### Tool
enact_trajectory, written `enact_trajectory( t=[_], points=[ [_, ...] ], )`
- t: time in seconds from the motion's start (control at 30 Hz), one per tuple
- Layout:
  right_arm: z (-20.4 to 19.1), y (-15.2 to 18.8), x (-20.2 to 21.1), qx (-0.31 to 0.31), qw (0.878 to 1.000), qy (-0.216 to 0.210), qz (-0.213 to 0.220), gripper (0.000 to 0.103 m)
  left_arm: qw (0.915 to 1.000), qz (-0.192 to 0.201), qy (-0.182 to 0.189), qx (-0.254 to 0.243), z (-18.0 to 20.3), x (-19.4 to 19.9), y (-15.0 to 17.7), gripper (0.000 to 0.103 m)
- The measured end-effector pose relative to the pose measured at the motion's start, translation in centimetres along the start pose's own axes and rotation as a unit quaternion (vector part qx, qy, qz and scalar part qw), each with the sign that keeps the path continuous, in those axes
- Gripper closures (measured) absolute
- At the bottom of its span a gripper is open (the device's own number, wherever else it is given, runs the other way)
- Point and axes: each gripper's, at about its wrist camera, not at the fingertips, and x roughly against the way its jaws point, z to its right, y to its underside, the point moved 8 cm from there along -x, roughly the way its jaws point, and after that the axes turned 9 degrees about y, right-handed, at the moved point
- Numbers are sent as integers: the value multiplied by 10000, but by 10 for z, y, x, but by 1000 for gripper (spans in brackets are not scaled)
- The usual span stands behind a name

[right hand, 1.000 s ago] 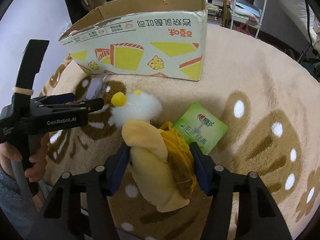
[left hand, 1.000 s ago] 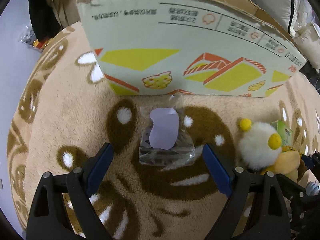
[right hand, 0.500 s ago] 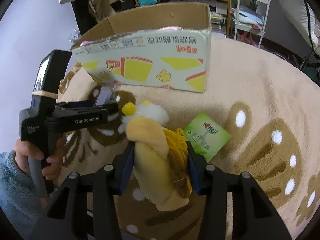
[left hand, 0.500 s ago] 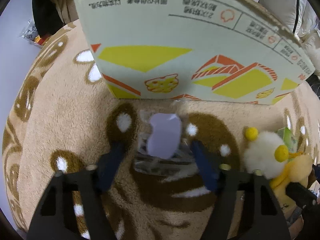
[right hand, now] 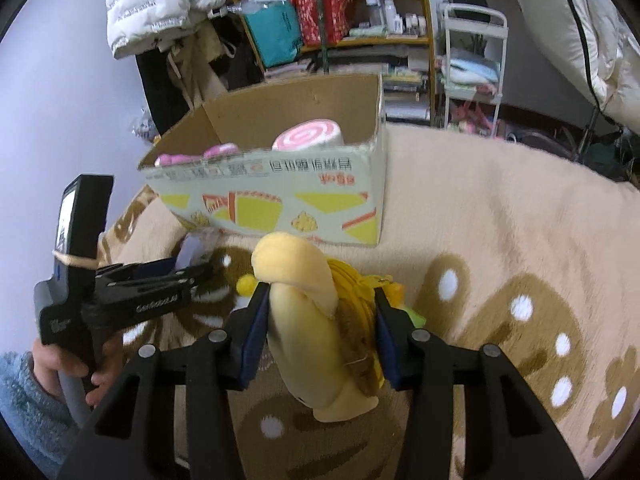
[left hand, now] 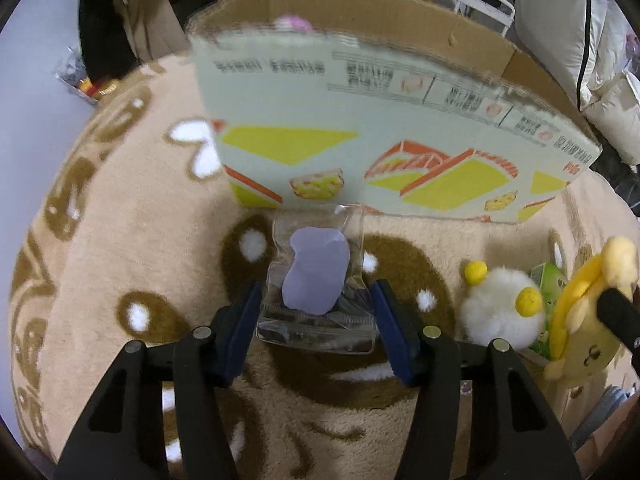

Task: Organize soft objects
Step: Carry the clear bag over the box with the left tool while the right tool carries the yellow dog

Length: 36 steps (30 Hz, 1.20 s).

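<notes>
Left claw: black frame, blue pads, closed on the near end of a clear plastic pouch. The pouch is glossy and crinkled, with a flat lilac piece inside; its far edge reaches the foot of the cardboard box.

White pompom toy: round, fluffy, two small yellow balls on it. Lies on the rug just right of the left claw, touching a green packet behind it.

Right claw: same black-and-blue build, gripping a yellow plush toy. The toy is soft and short-piled, elongated, with a darker mustard fringe on its right side; it is held above the rug, in front of the box.

Surface: a beige plush rug on the floor, deep pile, with brown blotches and white dots and flower shapes.

Container: cardboard box, open top, torn corrugated rim, pale printed front with yellow and orange graphics and upside-down lettering. Contents: a pink-and-white swirl roll plush at right, and pink soft items at left, only partly seen over the rim.

Room: wooden shelf unit holding bags and bottles; white puffer jacket hanging at left; white wire cart at right.
</notes>
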Motion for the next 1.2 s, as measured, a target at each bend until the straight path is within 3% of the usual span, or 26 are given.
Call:
enact_trajectory(
  t=[0.4,0.6,0.83,1.2],
  points=[
    [-2,-23,10,-114,9982,0,585,53,9948,976,-301,-3,3,73,0,47],
    [-1,-35,24,-171,9955,-67,932,53,9841,1708,-430,-210,12,112,-11,47],
    [-5,-59,45,-172,9902,-66,1383,53,9714,2282,-452,-465,23,139,-27,47],
    [-16,-101,73,34,9806,-87,1960,53,9574,2670,-429,-1012,49,171,-59,47]
  ],
)
